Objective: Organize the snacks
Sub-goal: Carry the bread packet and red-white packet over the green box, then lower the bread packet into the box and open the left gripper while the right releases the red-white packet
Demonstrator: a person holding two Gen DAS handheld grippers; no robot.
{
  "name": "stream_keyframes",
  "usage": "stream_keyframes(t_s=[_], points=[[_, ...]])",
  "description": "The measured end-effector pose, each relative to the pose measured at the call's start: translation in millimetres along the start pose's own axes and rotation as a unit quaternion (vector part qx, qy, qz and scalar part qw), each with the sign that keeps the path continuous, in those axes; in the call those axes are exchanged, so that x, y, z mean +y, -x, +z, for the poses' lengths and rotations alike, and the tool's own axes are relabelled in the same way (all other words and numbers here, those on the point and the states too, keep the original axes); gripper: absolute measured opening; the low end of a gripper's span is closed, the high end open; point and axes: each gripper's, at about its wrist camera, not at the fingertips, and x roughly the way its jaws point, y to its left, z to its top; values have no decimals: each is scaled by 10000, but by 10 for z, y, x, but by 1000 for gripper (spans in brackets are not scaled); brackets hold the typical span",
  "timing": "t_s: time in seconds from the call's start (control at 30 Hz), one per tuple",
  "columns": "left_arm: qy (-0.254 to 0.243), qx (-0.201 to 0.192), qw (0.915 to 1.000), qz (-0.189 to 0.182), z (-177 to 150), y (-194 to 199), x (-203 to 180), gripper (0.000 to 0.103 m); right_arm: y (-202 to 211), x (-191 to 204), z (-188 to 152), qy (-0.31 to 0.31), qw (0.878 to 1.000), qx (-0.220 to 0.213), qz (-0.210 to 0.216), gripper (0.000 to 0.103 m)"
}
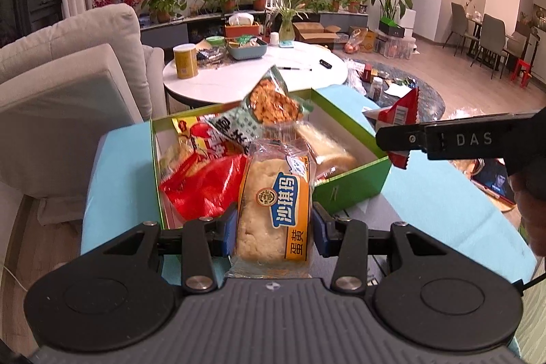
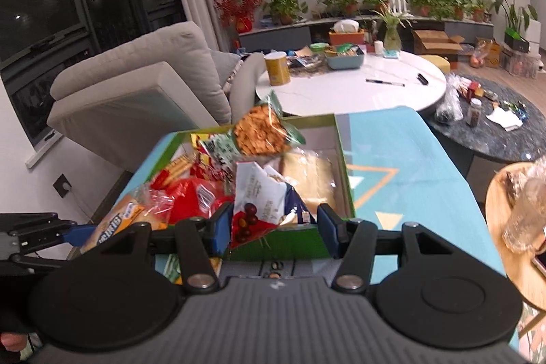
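Green cardboard box (image 1: 351, 185), mid-frame, is filled with snack packets. A yellow-labelled pastry pack (image 1: 274, 210) is clamped by the left gripper (image 1: 273, 227); a red-white packet (image 2: 262, 210) seems gripped by the right gripper (image 2: 274, 227).

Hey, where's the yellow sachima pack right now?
The sachima pack sits between the left tool's fingers, at the near edge of the green box, right of the red bag.
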Motion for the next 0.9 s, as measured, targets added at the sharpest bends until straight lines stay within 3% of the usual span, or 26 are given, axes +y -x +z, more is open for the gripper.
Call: stream_keyframes(t_s=[0.43, 0.9], points=[[16, -260, 9996, 115, 350, -98, 59, 40, -182, 13, 181, 30, 10000, -64, 48, 82], [405, -134, 9981, 438, 693, -639, 349, 40, -514, -58, 303, -77, 9999, 62, 66, 82]])
